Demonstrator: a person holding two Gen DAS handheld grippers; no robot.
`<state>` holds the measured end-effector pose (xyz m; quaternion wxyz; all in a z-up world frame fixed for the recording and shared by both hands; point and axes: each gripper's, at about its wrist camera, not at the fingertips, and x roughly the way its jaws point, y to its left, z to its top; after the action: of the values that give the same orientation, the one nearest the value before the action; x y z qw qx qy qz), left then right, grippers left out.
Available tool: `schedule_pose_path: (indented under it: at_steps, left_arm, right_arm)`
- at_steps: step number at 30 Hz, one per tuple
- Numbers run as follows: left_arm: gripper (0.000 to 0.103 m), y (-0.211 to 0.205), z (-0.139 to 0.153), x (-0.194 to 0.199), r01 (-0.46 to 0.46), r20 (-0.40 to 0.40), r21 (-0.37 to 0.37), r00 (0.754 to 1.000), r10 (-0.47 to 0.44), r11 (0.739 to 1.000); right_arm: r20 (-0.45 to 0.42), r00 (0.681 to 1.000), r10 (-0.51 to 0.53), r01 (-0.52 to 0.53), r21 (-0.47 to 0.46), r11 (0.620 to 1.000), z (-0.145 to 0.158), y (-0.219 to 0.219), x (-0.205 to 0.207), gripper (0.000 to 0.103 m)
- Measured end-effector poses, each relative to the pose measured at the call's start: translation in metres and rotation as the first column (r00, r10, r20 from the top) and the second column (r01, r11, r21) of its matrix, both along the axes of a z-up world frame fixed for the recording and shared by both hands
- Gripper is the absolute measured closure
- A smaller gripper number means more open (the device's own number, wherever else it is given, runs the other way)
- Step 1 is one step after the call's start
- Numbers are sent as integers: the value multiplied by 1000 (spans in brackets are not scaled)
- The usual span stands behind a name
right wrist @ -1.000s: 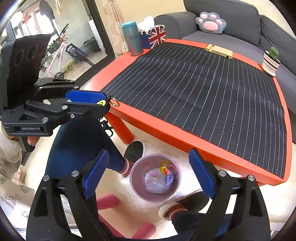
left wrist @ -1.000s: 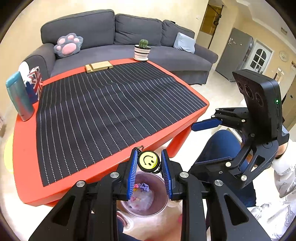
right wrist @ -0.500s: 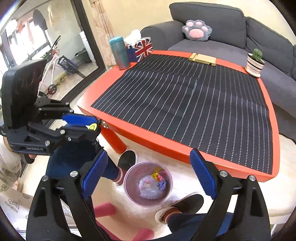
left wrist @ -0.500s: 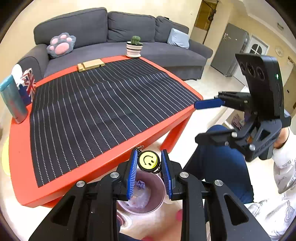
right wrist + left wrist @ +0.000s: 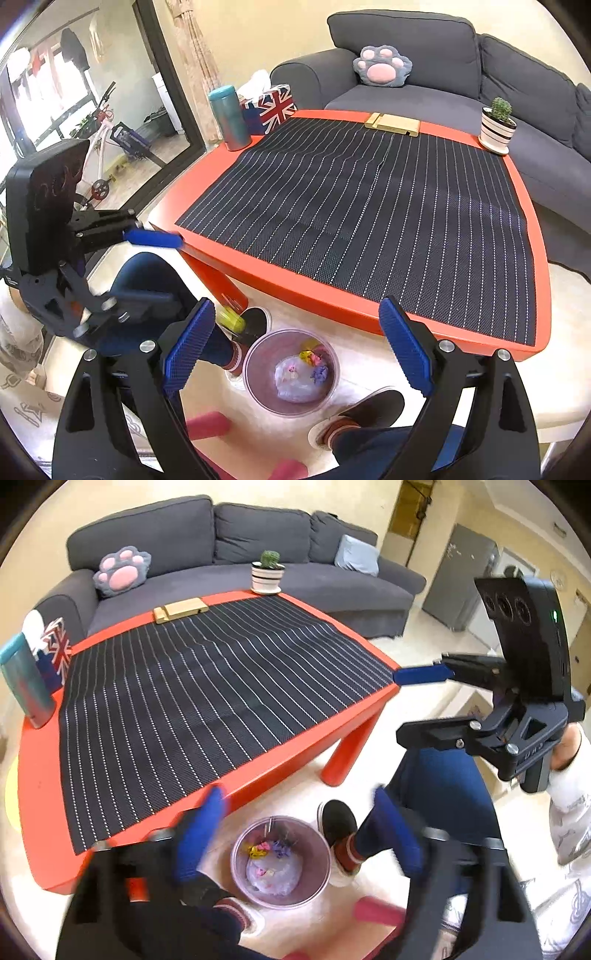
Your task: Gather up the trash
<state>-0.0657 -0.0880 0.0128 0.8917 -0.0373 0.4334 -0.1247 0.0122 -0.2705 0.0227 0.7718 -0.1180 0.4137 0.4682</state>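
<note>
Nearest, on the floor: purple trash bin (image 5: 234, 864) holding crumpled wrappers (image 5: 273, 871), with the blurred left gripper (image 5: 297, 801) above it, tongs wide apart, gripping nothing. Right gripper (image 5: 295, 306) likewise spread wide and empty over the bin, blurred yellow item (image 5: 231, 319) near its rim beside a shoe (image 5: 255, 317). Beyond: red table (image 5: 37, 775) under a striped mat (image 5: 203, 686), then grey sofa (image 5: 332, 590).

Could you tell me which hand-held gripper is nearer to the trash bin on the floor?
Left. The left hand-held gripper hangs open just above the trash bin; the right hand-held gripper is up beside the table corner.
</note>
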Motion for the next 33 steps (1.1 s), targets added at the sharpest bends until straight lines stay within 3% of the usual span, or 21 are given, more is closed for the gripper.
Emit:
schedule_pose_path:
  at_steps: [5,21,33]
  left_arm:
    - [8,6,-2,1,-33,0,6,999,33,999]
    - [8,17,0,1,-90,8,-4,996,90,996]
    - [8,40,21,25,-159,68,7,985,158,987]
  right_arm:
    - [-1,1000,-6,6,-1,1000,-1,-1,-1,13]
    - [-6,999,-53,52,-5,999,-1,3,8,7]
    - [81,991,-109,110,-2,994,23,23,33,5]
